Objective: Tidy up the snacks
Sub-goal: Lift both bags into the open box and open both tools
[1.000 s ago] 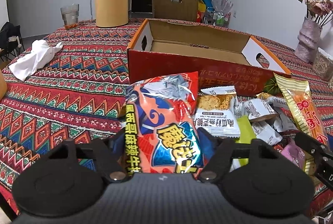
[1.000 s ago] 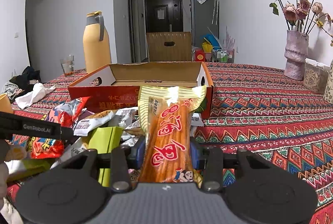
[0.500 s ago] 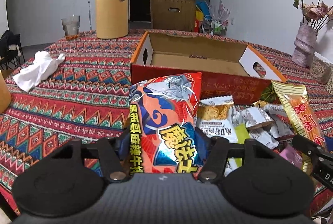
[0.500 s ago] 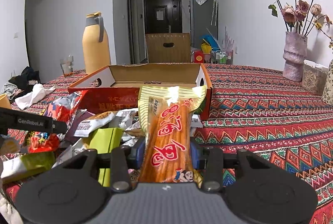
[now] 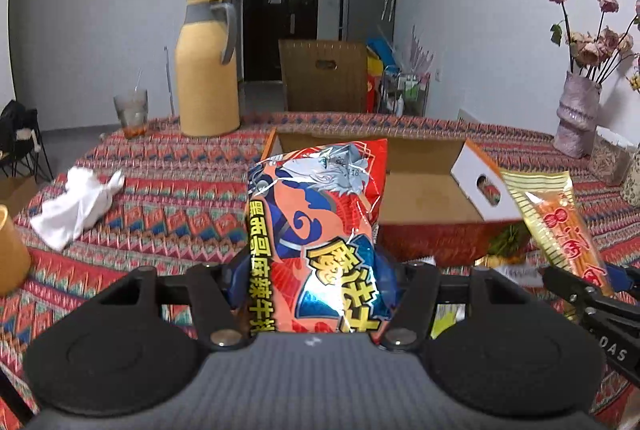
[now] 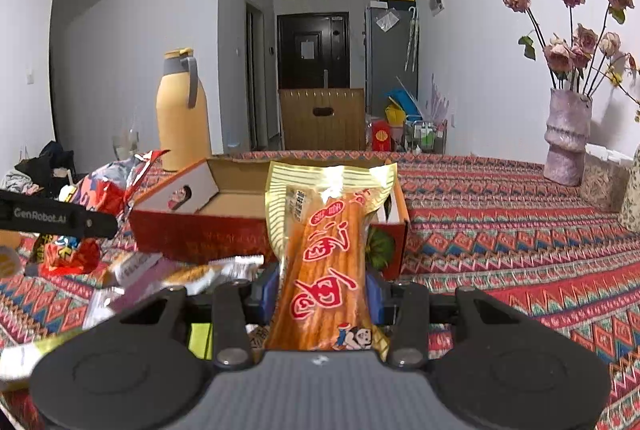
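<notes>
My left gripper [image 5: 314, 282] is shut on a puffy red and blue snack bag [image 5: 316, 230], held upright above the table in front of the open cardboard box [image 5: 420, 198]. In the right wrist view my right gripper [image 6: 322, 290] is shut on a long yellow pack of orange sticks [image 6: 324, 250], lifted just before the same box [image 6: 224, 202]. That yellow pack [image 5: 552, 218] also shows at the right of the left wrist view. Small loose snack packets [image 6: 180, 270] lie on the patterned tablecloth [image 6: 520, 250] left of my right gripper.
A tall yellow thermos [image 5: 206, 66] and a glass [image 5: 131, 108] stand at the table's far left. A crumpled white cloth [image 5: 76, 202] lies left. A vase of dried roses [image 6: 568, 134] stands far right. A brown carton [image 5: 324, 74] sits beyond the table.
Both grippers have risen with their packs, the left more. The box and table now sit lower in both views, and the loose packets have dropped out of the left wrist view.
</notes>
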`<state>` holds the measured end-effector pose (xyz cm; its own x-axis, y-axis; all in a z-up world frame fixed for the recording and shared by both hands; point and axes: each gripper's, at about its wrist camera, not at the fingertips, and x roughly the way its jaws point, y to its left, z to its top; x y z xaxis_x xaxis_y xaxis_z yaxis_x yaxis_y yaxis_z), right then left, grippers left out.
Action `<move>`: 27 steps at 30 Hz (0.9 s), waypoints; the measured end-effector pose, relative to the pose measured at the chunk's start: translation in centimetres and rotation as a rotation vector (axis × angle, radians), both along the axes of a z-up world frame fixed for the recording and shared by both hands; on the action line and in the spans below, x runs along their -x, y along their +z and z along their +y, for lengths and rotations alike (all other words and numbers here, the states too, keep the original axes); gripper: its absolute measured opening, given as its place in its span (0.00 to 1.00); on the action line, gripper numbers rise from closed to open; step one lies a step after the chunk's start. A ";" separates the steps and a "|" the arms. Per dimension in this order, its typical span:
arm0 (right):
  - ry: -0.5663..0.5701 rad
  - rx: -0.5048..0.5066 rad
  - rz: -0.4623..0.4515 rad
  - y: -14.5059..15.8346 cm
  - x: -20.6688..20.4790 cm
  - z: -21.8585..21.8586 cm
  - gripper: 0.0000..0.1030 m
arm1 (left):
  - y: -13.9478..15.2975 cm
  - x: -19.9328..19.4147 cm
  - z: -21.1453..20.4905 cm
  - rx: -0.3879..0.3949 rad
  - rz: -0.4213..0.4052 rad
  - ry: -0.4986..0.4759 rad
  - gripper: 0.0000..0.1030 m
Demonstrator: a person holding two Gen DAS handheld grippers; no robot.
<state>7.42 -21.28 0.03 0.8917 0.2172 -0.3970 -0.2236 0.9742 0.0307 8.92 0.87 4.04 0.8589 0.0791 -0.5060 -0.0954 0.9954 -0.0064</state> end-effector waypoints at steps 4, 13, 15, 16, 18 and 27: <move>-0.001 0.004 -0.021 0.8 -1.5 0.4 0.41 | 1.4 -1.3 -0.6 -0.020 -0.024 -0.014 0.60; 0.005 0.008 -0.045 2.5 -6.7 1.6 0.41 | 3.2 -6.6 -1.5 -0.049 -0.035 -0.014 0.60; 0.006 0.008 -0.044 2.8 -8.2 1.9 0.41 | 3.4 -8.0 -1.7 -0.052 -0.031 -0.012 0.60; 0.007 0.007 -0.043 2.9 -8.9 2.1 0.41 | 3.3 -8.6 -1.7 -0.053 -0.030 -0.011 0.60; 0.007 0.008 -0.041 3.2 -10.4 2.5 0.41 | 3.2 -9.9 -1.8 -0.058 -0.032 -0.005 0.60; -0.006 -0.012 0.004 2.9 -16.6 3.7 0.41 | 1.1 -15.0 -1.0 -0.075 -0.006 0.066 0.60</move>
<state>23.99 -17.60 2.90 0.8914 0.2167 -0.3980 -0.2176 0.9751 0.0436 23.91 -0.11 5.15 0.8533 0.1732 -0.4918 -0.1611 0.9846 0.0672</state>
